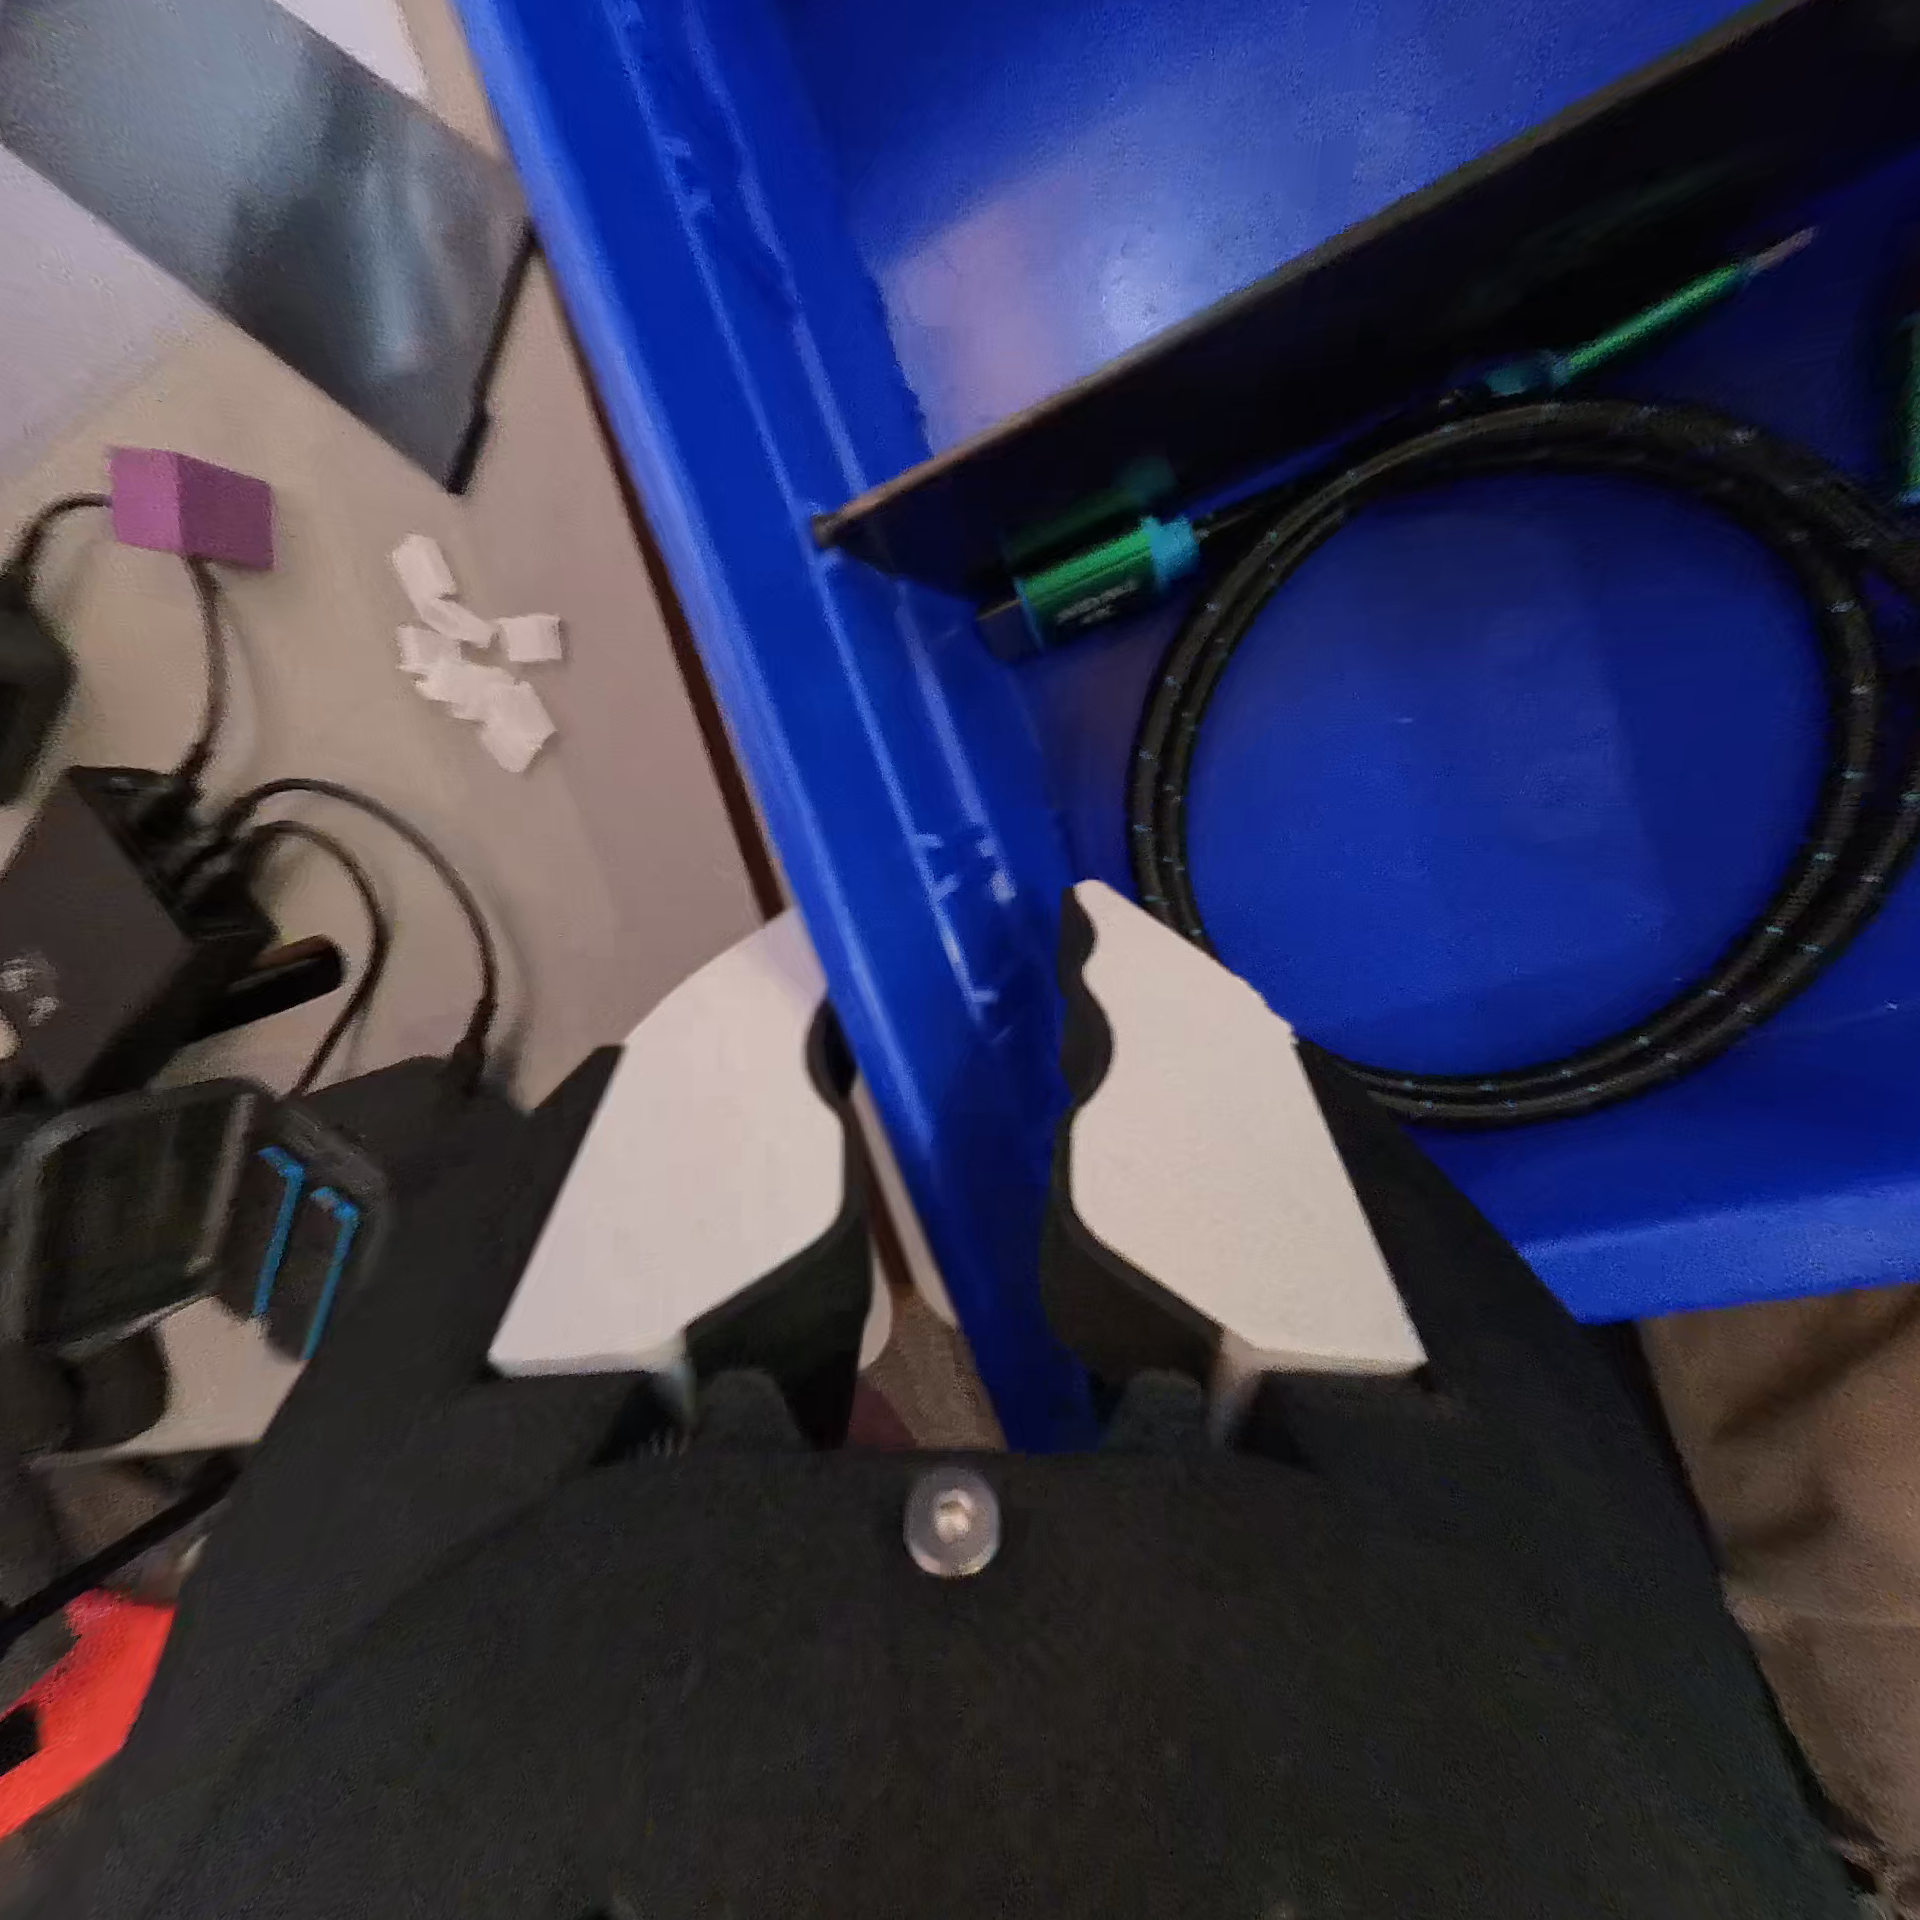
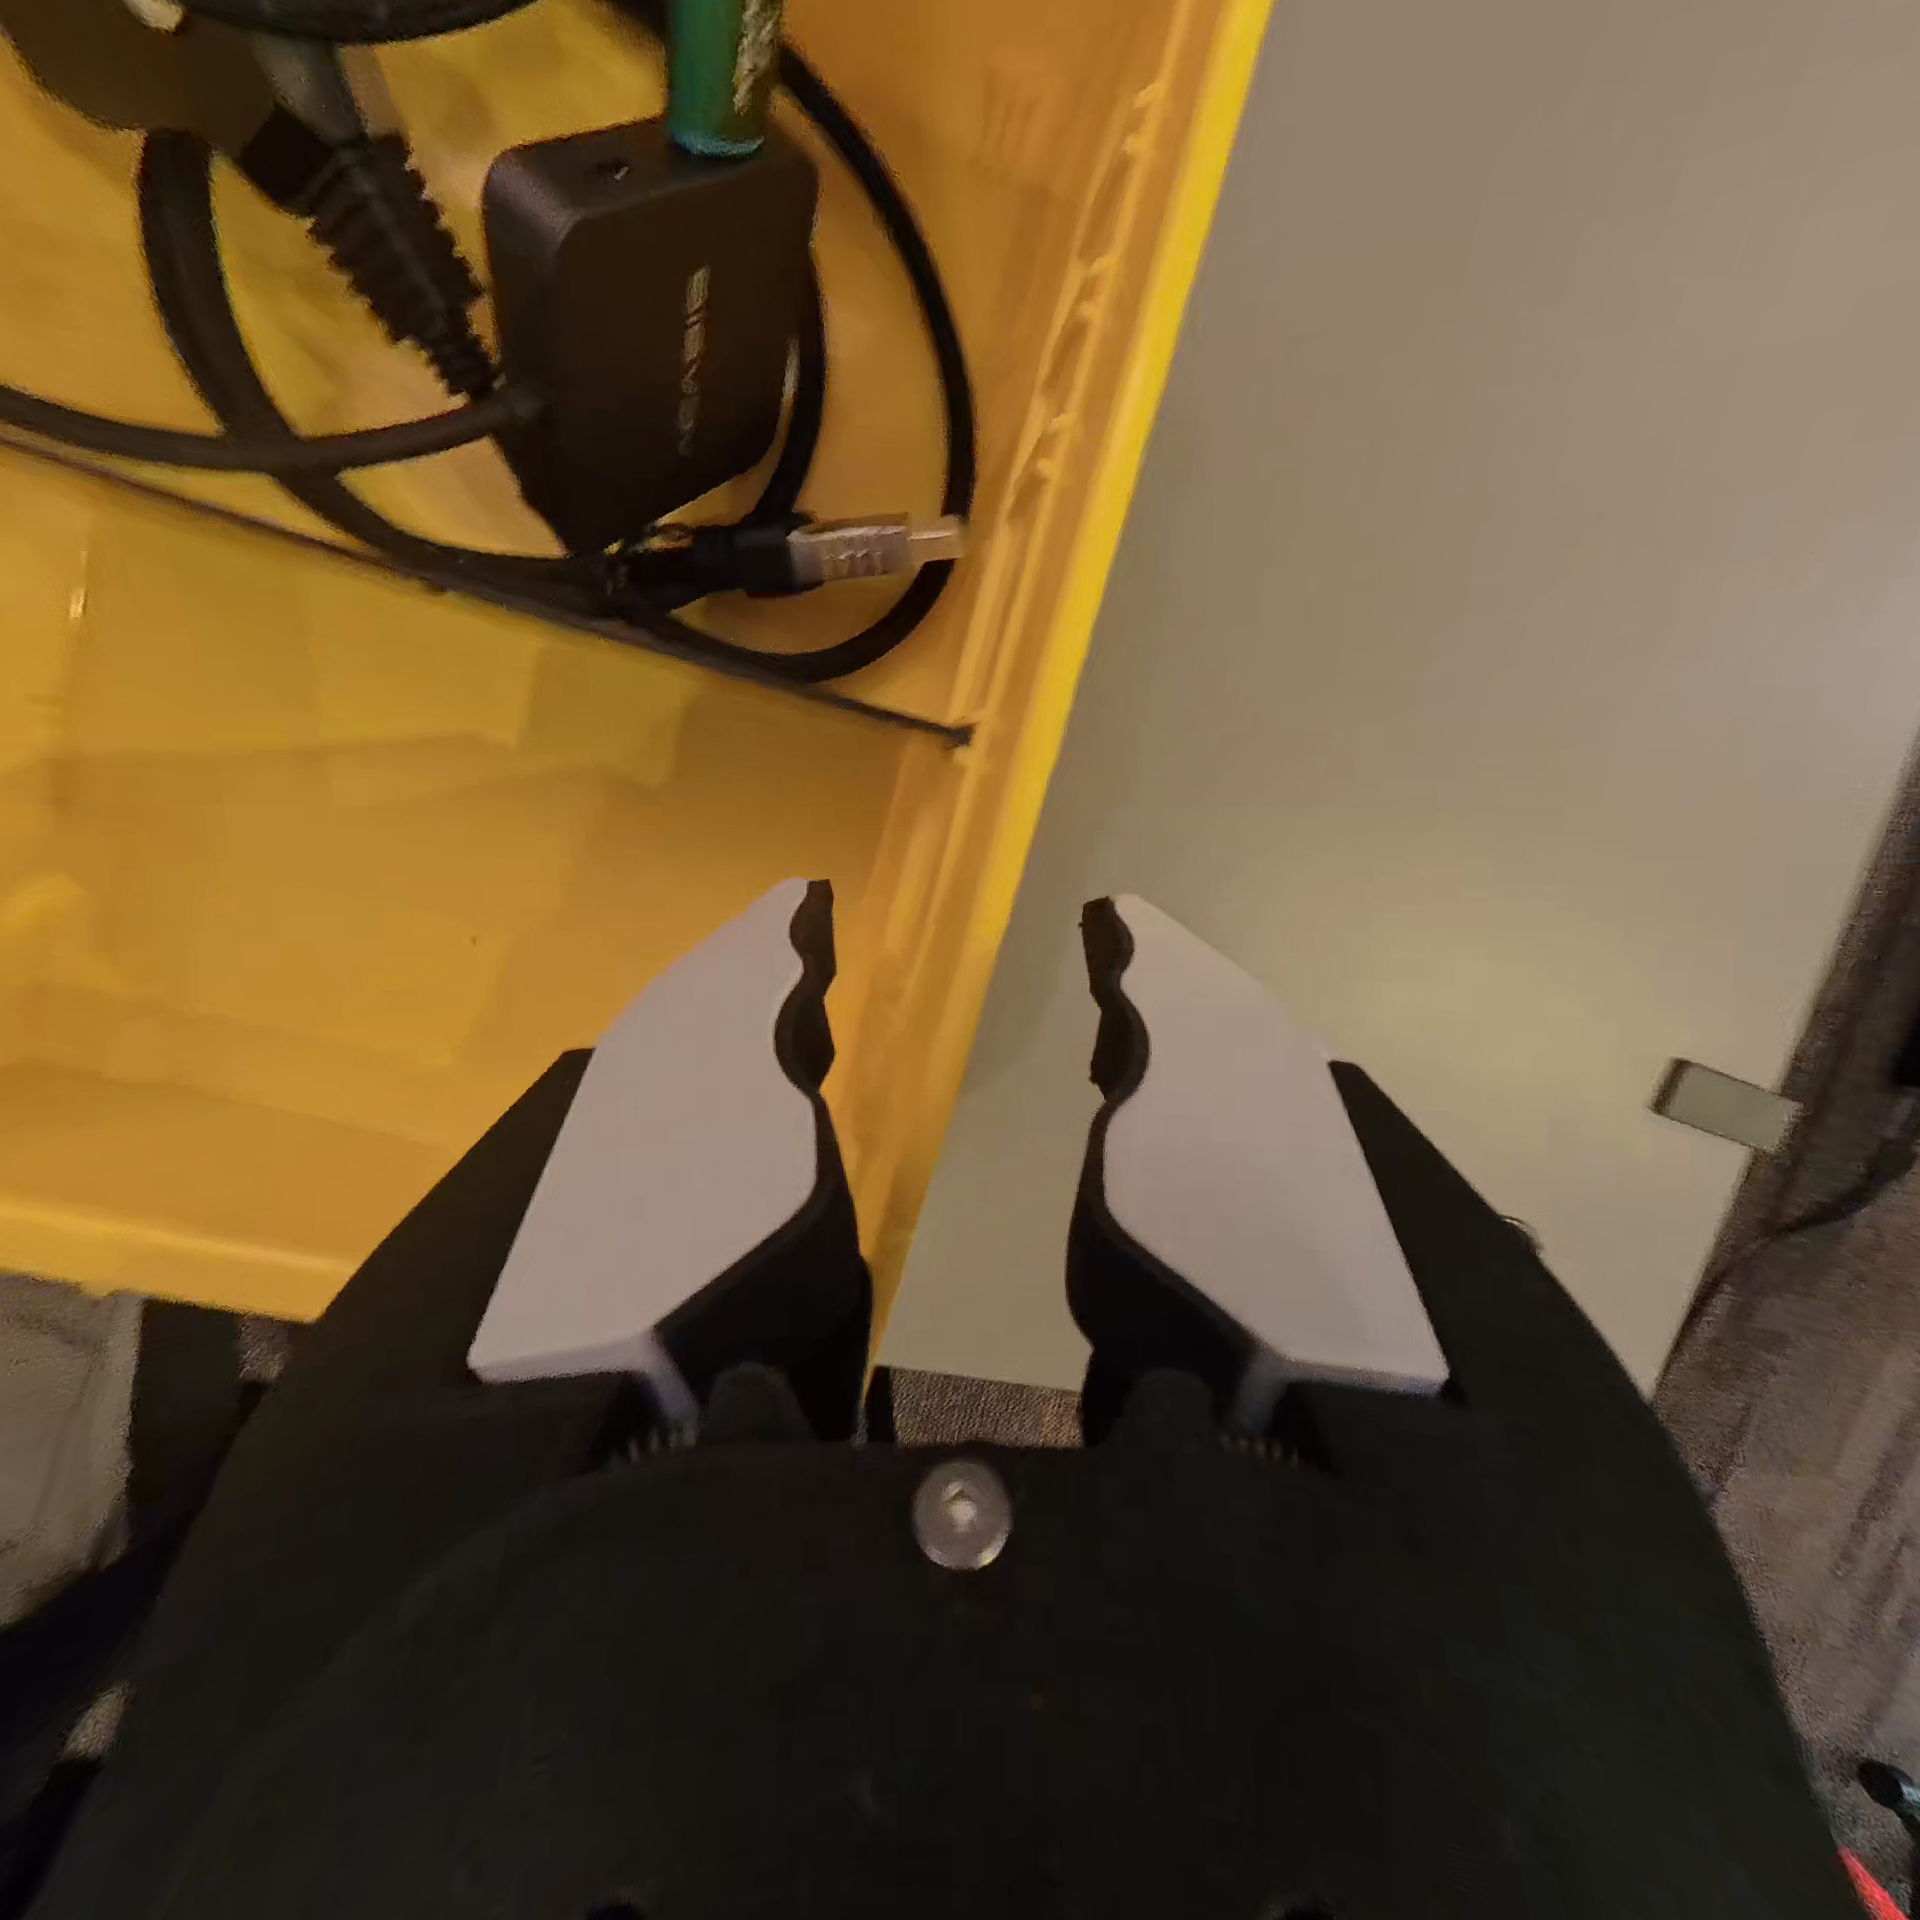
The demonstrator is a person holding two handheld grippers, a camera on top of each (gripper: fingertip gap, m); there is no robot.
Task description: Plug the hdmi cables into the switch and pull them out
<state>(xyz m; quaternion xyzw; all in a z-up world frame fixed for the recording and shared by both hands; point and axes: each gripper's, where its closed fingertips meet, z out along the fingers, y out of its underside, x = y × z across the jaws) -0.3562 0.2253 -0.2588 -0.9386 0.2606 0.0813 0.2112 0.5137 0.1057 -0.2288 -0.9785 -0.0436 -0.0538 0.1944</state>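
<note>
The blue bin (image 1: pixel 1039 260) stands on the pale tabletop (image 1: pixel 343 727) and is split by a dark divider (image 1: pixel 1299 343). The yellow bin (image 2: pixel 364 935) has a thin divider (image 2: pixel 468 582) of its own. The left tongs (image 1: pixel 951 935) hover with their jaws apart, straddling the blue bin's side wall (image 1: pixel 904 831) and gripping nothing. The right tongs (image 2: pixel 956 914) are likewise spread and empty, over the yellow bin's side wall (image 2: pixel 1039 582).

A coiled black braided HDMI cable (image 1: pixel 1766 987) lies in the blue bin's near compartment, its green-sleeved plug (image 1: pixel 1091 597) resting against the divider. The black switch (image 2: pixel 665 322) lies in the yellow bin's far compartment among black leads (image 2: pixel 914 312); a green plug (image 2: pixel 717 73) is seated in its far end, and a silver connector (image 2: pixel 873 545) lies loose just beside it.

Left of the blue bin sit a black box with cables (image 1: pixel 94 935), a purple block (image 1: pixel 192 504) and white paper scraps (image 1: pixel 473 655)
</note>
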